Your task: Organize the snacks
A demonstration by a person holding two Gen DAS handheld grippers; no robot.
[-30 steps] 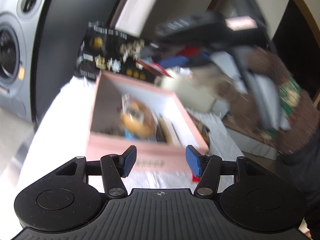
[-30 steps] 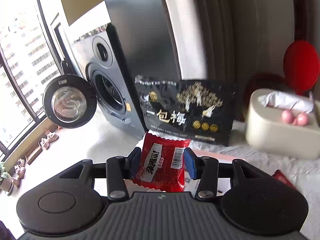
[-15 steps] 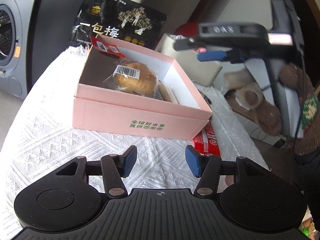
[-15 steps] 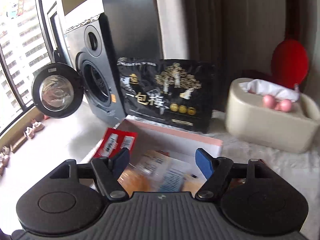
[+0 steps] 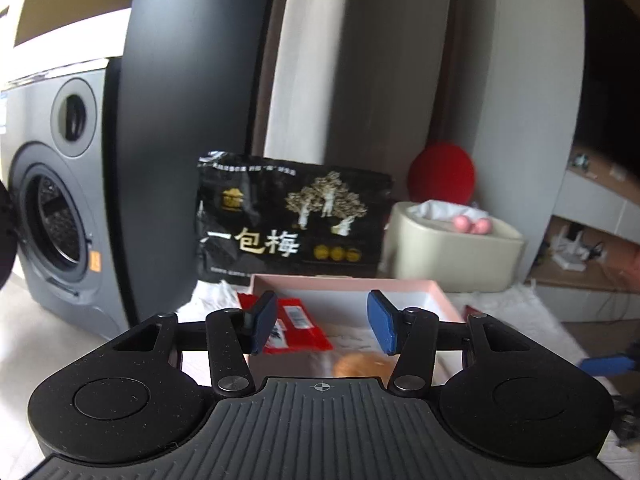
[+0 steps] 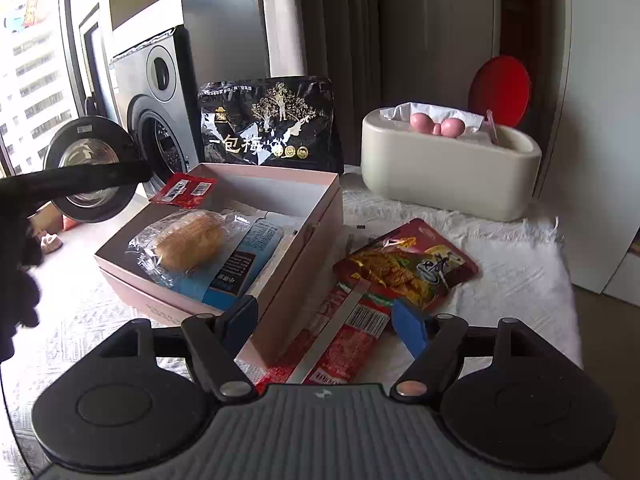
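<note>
Your left tool (image 5: 322, 322) hides most of the pink box (image 5: 344, 282); bread blurs there. Your right tool (image 6: 320, 322), wide open, empty, straddles a red packet (image 6: 340, 344). Left is likewise.

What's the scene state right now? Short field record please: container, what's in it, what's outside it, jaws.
container: pink box, open, on white cloth
in box: wrapped bun; small red packet propped on the far left corner
outside box: red snack pouch and long red packet, both on the cloth right of the box
behind box: black plum bag, upright
left gripper: jaws open, empty, above the box
right gripper: jaws open, empty, over the long red packet
</note>
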